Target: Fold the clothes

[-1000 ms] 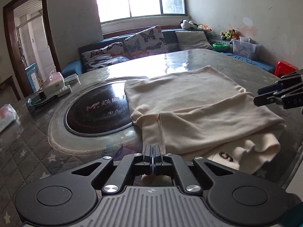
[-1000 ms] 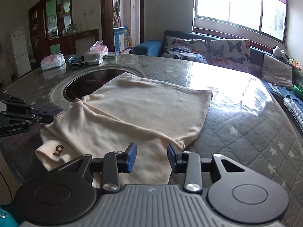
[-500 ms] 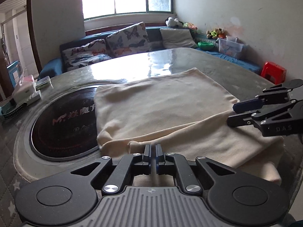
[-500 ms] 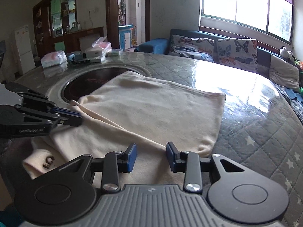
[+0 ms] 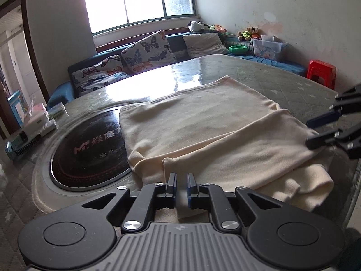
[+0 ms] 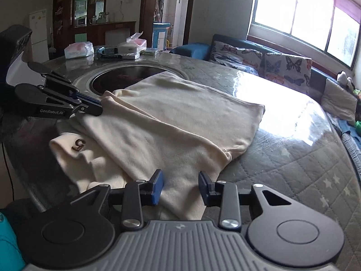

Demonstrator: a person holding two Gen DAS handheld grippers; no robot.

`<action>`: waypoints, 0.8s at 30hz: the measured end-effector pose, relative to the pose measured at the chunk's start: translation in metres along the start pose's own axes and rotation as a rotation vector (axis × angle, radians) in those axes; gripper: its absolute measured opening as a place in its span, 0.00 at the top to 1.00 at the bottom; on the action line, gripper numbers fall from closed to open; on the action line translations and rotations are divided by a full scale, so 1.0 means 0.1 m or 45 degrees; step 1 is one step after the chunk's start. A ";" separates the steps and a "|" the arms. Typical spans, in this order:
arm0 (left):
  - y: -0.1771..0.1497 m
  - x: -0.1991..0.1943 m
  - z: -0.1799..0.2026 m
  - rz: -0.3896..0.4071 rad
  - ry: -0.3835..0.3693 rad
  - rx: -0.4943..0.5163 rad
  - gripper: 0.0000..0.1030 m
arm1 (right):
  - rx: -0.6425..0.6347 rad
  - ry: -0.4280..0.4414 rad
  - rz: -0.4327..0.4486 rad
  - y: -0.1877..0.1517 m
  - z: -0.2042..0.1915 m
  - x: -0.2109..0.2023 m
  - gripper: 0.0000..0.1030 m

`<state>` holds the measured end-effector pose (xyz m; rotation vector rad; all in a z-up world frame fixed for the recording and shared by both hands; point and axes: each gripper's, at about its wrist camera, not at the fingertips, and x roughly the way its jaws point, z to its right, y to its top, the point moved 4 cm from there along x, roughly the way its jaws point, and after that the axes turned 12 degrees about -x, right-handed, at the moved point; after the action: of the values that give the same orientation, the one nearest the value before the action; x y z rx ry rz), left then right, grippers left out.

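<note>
A cream garment [image 5: 203, 124] lies spread on the counter [image 6: 293, 158], partly folded: a flap is turned over along the near side, and a thicker rolled edge with a small dark mark [image 6: 79, 145] hangs toward the counter's rim. Its far left corner overlaps the round black cooktop [image 5: 90, 151] set into the counter. The left gripper [image 5: 181, 184] sits low at the garment's near edge, its jaws slightly apart with a narrow strip of cloth running between them; whether they pinch it I cannot tell from its own view, and in the right wrist view the same gripper [image 6: 97, 110] touches the fabric's left fold with its tips close together. The right gripper [image 6: 180, 184] has its jaws well apart, hovering just over the garment's near right corner, with cloth showing in the gap but neither blue pad [image 6: 157, 186] pressed on it; in the left wrist view it [image 5: 312, 131] reaches in from the right, at the flap's edge. Tissue boxes [image 6: 132, 45] and a plastic packet [image 6: 79, 49] stand on the far side of the counter, beyond the cooktop. Butterfly cushions [image 5: 146, 52] line a sofa under the window [image 5: 137, 0].
</note>
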<state>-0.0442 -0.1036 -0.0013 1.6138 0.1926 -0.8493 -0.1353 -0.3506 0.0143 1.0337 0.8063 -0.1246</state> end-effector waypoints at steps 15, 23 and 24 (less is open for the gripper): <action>-0.55 -0.60 0.14 0.022 0.012 0.459 0.73 | -0.013 0.040 -0.014 -0.09 -0.10 -0.09 0.72; -0.63 -0.45 0.35 0.083 -0.032 0.628 0.72 | -0.108 0.019 -0.020 -0.07 -0.14 -0.20 0.66; -0.64 -0.42 0.38 0.085 -0.041 0.642 0.73 | -0.141 0.010 -0.029 -0.07 -0.15 -0.22 0.64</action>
<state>-0.1256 -0.1082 -0.0254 2.0591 -0.1091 -0.9174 -0.1620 -0.3484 0.0197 0.9213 0.8231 -0.0939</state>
